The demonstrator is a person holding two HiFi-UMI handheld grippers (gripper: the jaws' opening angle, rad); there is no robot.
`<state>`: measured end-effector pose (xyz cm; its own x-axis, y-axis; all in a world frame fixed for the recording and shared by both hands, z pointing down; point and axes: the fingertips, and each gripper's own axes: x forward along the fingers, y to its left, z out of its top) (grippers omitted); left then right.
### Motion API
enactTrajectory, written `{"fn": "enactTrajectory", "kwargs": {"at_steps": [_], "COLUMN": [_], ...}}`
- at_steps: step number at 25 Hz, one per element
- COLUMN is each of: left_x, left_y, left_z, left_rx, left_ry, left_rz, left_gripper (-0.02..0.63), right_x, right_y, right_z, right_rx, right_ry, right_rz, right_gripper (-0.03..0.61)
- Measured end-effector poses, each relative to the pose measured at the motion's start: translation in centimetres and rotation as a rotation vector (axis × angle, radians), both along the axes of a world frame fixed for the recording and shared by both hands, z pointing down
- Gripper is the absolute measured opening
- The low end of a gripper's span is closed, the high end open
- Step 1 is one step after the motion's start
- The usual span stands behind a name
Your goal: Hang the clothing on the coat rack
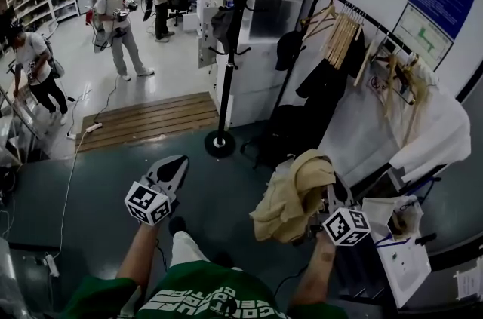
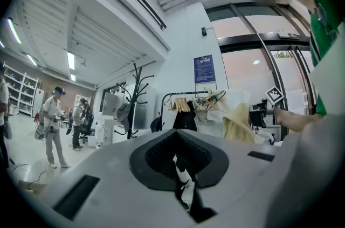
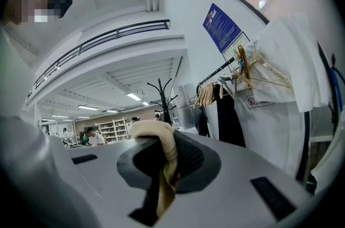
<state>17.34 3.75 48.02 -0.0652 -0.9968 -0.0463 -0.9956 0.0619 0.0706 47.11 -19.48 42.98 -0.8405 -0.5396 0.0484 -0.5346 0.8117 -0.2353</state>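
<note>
A beige garment [image 1: 290, 197] hangs bunched from my right gripper [image 1: 313, 218], which is shut on it at lower right in the head view. In the right gripper view the beige cloth [image 3: 161, 135] is pinched between the jaws of the right gripper [image 3: 164, 151]. My left gripper [image 1: 175, 163] is held out to the left of the garment with its jaws together and nothing in them. The left gripper view shows the same gripper [image 2: 177, 152] shut. The black coat rack [image 1: 240, 16] stands ahead on a round base [image 1: 219, 144], with a grey item on one hook.
A clothes rail [image 1: 355, 12] with wooden hangers, dark clothes [image 1: 321, 87] and a white cover [image 1: 426, 125] stands at right. A small table with papers [image 1: 404, 257] is near my right arm. Several people [image 1: 117, 16] stand at back left, beyond a wooden ramp [image 1: 147, 120].
</note>
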Motion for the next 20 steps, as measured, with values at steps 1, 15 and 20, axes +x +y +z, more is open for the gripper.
{"fn": "enactTrajectory", "kwargs": {"at_steps": [1, 15, 20], "left_x": [-0.4, -12.7, -17.2], "left_y": [-0.3, -5.2, -7.3], "left_z": [0.0, -0.9, -1.2], "left_rx": [0.000, 0.014, 0.030], "left_ry": [0.000, -0.035, -0.039], "left_rz": [0.002, 0.103, 0.162], "left_gripper": [0.003, 0.003, 0.003], "right_x": [-0.5, -11.1, -15.5], "right_y": [-0.2, -1.8, -2.0], "right_z": [0.0, -1.5, -1.6], "right_rx": [0.000, 0.007, 0.003], "right_ry": [0.001, -0.065, -0.075], "right_rz": [-0.001, 0.062, 0.097], "right_gripper": [0.037, 0.037, 0.035]}}
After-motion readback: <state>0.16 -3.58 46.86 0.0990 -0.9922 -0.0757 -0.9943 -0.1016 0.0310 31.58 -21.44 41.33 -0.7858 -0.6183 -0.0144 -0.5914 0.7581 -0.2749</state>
